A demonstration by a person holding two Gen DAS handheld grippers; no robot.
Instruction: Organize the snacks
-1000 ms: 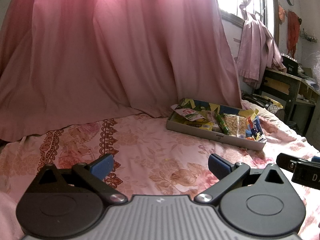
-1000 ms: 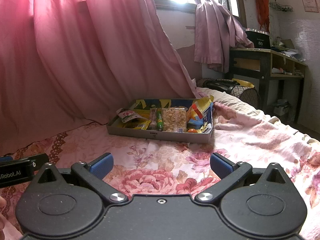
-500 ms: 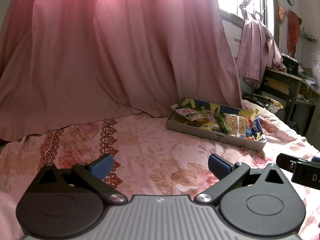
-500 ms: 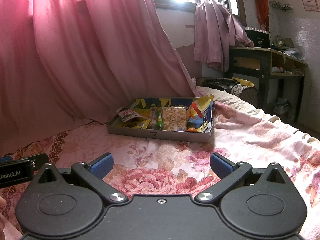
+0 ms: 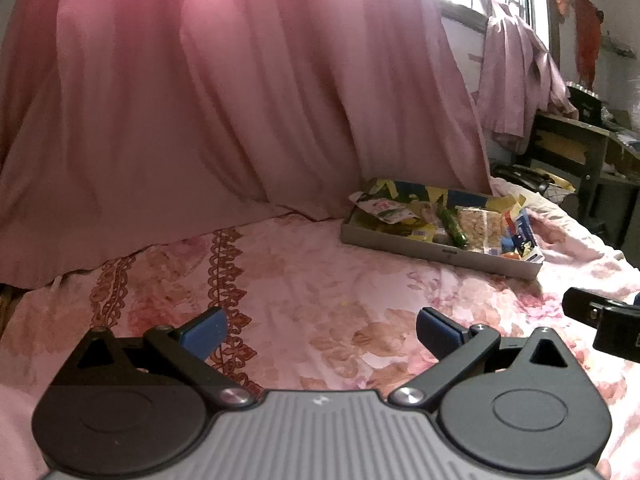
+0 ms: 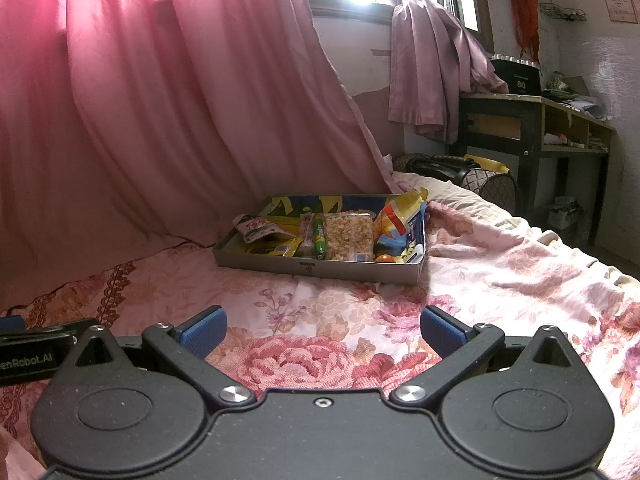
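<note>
Right wrist view: both tongs, left gripper (image 5: 320, 326) and right gripper (image 6: 322, 328), released, empty | cardboard tray (image 6: 320, 270) of snack packets (image 6: 348, 236) well ahead | packets look light, crinkly, slippery; I'd pinch a sealed edge

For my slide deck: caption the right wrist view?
Open right claw faces a snack-filled tray on a floral bedspread.
</note>
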